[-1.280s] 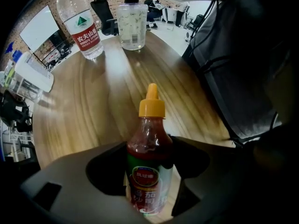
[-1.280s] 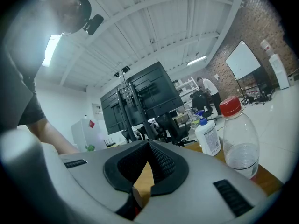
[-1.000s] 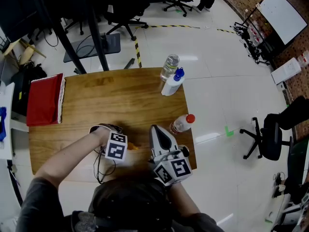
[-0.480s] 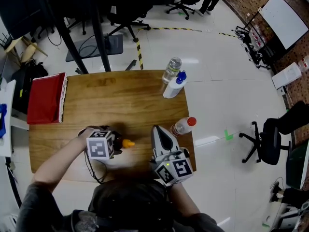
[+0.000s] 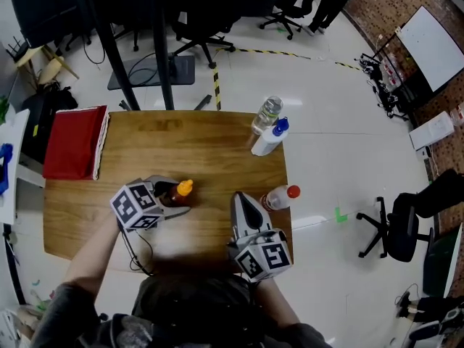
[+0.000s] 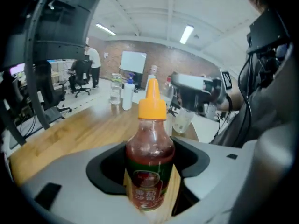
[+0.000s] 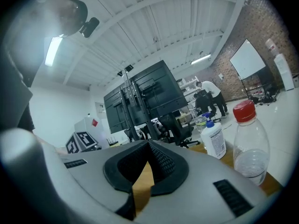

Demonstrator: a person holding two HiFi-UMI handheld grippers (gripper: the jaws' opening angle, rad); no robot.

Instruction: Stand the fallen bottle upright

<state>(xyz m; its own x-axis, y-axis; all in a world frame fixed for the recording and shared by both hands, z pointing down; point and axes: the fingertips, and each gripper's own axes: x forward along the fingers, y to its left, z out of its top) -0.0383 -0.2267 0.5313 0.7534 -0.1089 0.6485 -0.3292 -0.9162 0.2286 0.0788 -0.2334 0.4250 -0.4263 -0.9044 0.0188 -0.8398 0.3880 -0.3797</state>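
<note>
A small sauce bottle (image 6: 149,157) with dark red sauce and an orange cap (image 5: 185,188) is held between the jaws of my left gripper (image 5: 172,196). In the left gripper view it stands nearly upright with the cap on top. Its base is hidden behind the jaws. The gripper holds it over the front left part of the wooden table (image 5: 181,147). My right gripper (image 5: 241,199) lies near the table's front edge to the right, its jaws shut with nothing between them (image 7: 148,146).
A clear bottle with a red cap (image 5: 279,196) stands at the table's right edge, just right of my right gripper. A white bottle with a blue cap (image 5: 270,139) and a clear water bottle (image 5: 267,114) stand at the far right corner. A red cloth (image 5: 72,142) lies at the far left.
My left gripper has risen, shifted left and rolled, swinging the sauce bottle from lying on its side to nearly upright. The right gripper has stayed put.
</note>
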